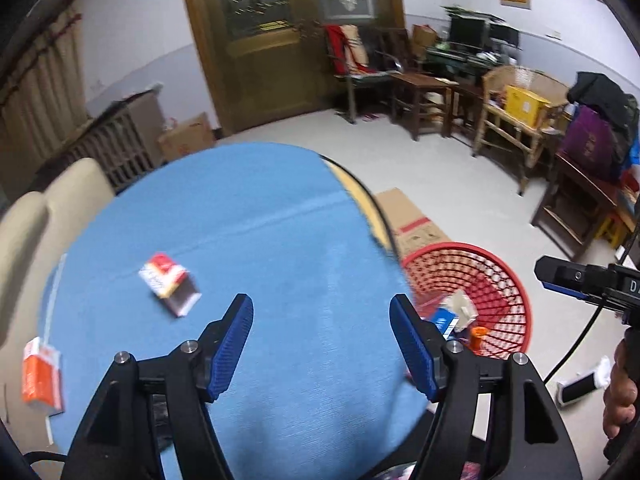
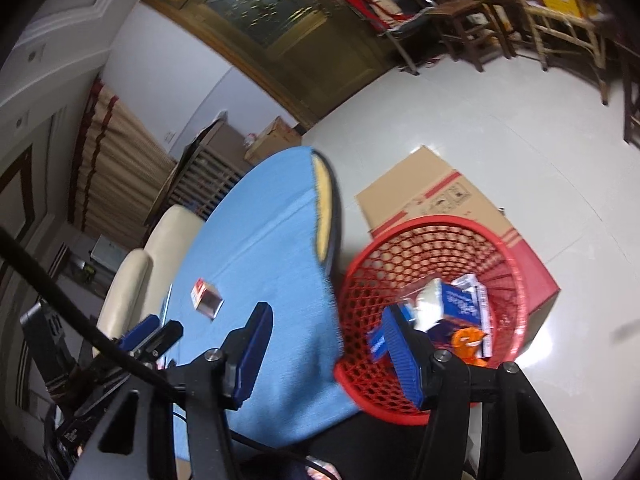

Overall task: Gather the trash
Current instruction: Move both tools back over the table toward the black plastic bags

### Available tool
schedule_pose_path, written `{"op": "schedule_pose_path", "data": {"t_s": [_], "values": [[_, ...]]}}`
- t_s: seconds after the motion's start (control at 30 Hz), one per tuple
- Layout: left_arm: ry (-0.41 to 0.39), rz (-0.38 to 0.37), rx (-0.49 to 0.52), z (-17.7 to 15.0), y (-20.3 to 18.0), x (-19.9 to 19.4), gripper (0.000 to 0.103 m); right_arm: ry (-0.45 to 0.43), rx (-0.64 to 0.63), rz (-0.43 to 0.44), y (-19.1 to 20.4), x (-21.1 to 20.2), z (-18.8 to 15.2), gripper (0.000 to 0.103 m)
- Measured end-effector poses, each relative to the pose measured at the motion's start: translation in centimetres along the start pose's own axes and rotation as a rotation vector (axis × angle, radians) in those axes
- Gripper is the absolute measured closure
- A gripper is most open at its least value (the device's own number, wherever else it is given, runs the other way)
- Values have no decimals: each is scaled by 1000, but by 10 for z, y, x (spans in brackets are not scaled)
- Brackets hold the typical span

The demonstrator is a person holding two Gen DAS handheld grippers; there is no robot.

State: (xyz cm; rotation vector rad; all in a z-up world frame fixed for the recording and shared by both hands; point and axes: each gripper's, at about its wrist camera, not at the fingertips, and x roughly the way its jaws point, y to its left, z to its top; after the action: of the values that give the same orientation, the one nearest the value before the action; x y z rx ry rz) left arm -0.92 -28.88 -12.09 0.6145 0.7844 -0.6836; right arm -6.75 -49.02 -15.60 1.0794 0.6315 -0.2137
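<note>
A red and white cigarette pack point(image 1: 169, 283) lies on the blue round table point(image 1: 260, 216), ahead and left of my open, empty left gripper point(image 1: 322, 322). An orange pack point(image 1: 42, 376) lies at the table's left edge. A red mesh trash basket point(image 1: 506, 280) stands on the floor right of the table and holds blue and white cartons and an orange piece. In the right wrist view my right gripper point(image 2: 328, 330) is open and empty, over the table's right edge beside the basket point(image 2: 400, 264). The red pack point(image 2: 207, 294) lies far left.
A flat cardboard box point(image 2: 432, 196) lies on the floor behind the basket. Cream chairs point(image 1: 60, 188) stand left of the table. Wooden chairs and tables point(image 1: 516, 120) line the far right wall. A black and white object point(image 1: 584, 386) lies on the floor.
</note>
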Motion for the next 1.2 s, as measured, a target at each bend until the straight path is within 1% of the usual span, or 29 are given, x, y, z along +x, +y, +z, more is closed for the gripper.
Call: {"op": "schedule_pose_path", "data": {"t_s": [0.1,0.17,0.4,0.53,0.67,0.8,0.9,1.07,1.2], "values": [[-21,60,-26,-6,20,-15,28,13,-48,10,24,4,-6,41],[-25,87,-50,-10,35,-21,28,22,-76,16,39,7,-10,41],[-41,149,-128,-28,76,-41,28,40,-158,33,80,12,-23,42],[-35,192,-176,-52,98,-52,28,50,-196,50,101,14,-32,42],[-3,258,-243,-89,125,-64,28,65,-227,69,117,19,-43,42],[41,298,-299,-119,141,-73,28,95,-267,86,132,27,-60,42],[60,315,-329,-135,148,-82,28,117,-287,116,144,32,-72,42],[39,343,-347,-143,155,-103,28,123,-337,148,163,32,-84,42],[27,350,-344,-144,159,-109,27,118,-353,165,172,33,-88,42]]}}
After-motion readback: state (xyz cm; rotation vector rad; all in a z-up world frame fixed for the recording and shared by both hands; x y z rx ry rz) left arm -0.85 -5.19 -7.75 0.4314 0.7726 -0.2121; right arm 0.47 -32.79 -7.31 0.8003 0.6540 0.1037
